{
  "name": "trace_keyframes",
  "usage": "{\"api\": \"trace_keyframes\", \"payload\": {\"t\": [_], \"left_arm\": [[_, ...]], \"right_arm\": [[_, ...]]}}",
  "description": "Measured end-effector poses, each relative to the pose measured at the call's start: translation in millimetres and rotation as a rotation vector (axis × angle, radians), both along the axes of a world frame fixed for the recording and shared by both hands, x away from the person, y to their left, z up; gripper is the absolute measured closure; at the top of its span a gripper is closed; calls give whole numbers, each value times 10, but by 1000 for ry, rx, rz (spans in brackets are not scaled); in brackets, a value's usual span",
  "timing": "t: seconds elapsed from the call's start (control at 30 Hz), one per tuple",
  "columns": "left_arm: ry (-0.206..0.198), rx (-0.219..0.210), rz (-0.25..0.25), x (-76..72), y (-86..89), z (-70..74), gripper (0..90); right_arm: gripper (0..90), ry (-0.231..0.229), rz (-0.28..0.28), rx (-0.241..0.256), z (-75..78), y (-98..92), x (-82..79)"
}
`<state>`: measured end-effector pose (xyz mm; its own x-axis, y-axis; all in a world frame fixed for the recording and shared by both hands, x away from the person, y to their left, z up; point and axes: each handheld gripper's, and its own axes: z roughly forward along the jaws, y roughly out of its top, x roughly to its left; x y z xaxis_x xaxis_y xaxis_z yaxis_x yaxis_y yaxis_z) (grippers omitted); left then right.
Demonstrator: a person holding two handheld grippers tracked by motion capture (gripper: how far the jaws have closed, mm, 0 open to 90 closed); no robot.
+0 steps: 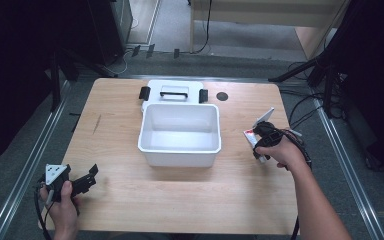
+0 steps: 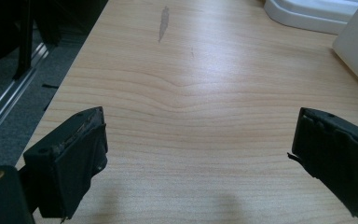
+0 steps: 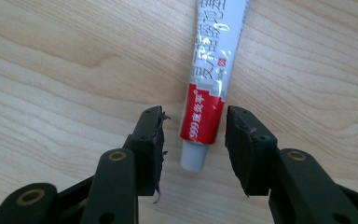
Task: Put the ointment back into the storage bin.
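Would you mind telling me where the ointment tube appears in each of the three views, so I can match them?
High view: the ointment tube lies right of the white bin, at the right gripper.
Left gripper view: the tube is not in it.
Right gripper view: the tube runs down from the top edge, its cap end between the open jaws.
Shared landmark: the wooden table.

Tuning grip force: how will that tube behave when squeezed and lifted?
The tube looks soft and creased, so it probably dents under the jaws. It seems light. Lying flat with a flattened tail, it likely won't roll, though its glossy skin may slip.
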<state>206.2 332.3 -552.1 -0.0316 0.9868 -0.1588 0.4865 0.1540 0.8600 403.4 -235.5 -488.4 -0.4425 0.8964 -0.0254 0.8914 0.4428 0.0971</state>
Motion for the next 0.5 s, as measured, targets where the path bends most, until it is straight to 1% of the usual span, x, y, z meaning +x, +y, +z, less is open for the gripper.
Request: {"api": "trace_keyframes", "payload": {"t": [0.1,0.13,0.23,0.27,0.37,0.5], "left_arm": [[-3,-4,3,3,-1,-1,38],[-3,-3,3,3,-1,-2,37],[-2,-4,3,3,0,-1,37],[-2,-4,3,3,0,-1,38],[-2,-4,2,4,0,-1,38],[-3,-3,2,4,1,-1,38]], "right_arm": [[585,-3,-12,-6,-17,23,34],[601,-4,-13,-7,-27,22,48],[626,20,-55,6,-49,26,89],[625,21,-57,10,-59,23,103],[623,16,-67,1,-78,17,140],[634,19,-98,-1,-96,28,181]]}}
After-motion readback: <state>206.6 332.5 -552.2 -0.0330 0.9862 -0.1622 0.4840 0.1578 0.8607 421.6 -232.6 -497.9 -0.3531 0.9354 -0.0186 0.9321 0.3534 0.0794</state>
